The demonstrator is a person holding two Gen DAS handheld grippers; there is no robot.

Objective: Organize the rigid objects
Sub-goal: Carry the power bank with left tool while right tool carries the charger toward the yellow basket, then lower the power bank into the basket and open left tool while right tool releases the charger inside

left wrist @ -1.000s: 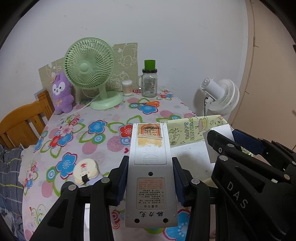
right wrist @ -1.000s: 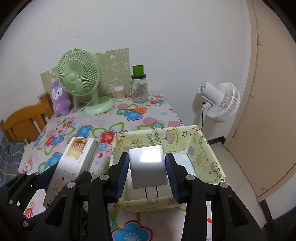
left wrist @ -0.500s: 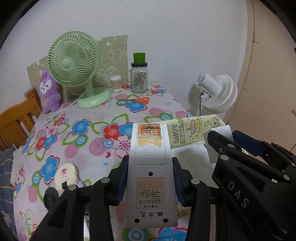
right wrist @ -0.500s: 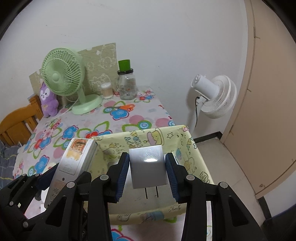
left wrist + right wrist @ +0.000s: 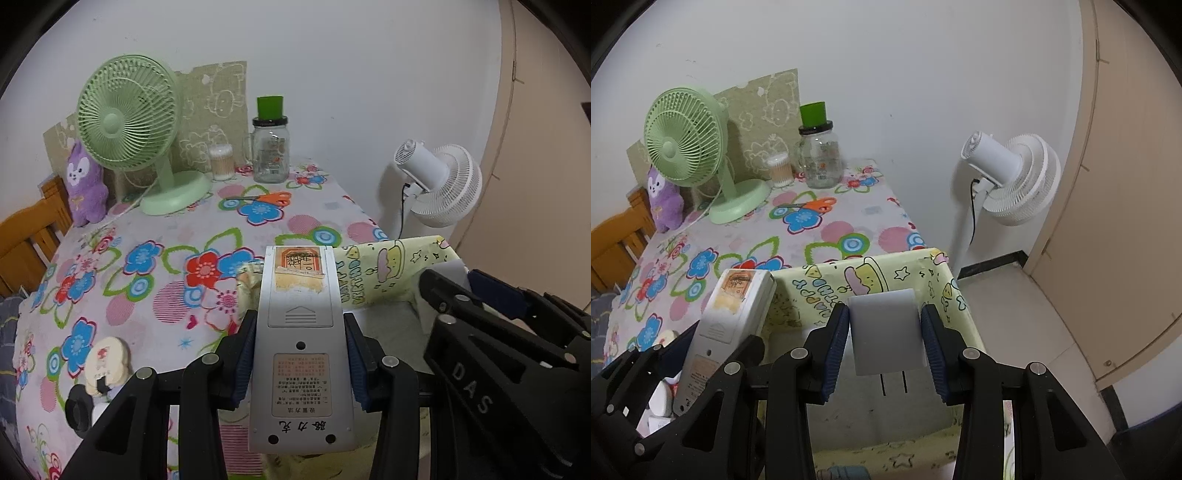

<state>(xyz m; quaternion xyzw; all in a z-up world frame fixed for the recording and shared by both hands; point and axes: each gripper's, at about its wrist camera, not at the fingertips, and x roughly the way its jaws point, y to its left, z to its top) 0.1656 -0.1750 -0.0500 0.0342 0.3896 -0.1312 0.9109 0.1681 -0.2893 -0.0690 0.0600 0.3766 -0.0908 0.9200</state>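
Clamping a grey remote control (image 5: 301,354) back-side up, the left gripper (image 5: 300,354) hangs over the yellow fabric box's (image 5: 934,273) near-left corner. At its three o'clock, the right gripper (image 5: 885,341) pinches a white plug adapter (image 5: 884,328), seemingly above the box's open middle. Orange scissors (image 5: 264,198) lie toward twelve o'clock on the floral tablecloth (image 5: 155,266).
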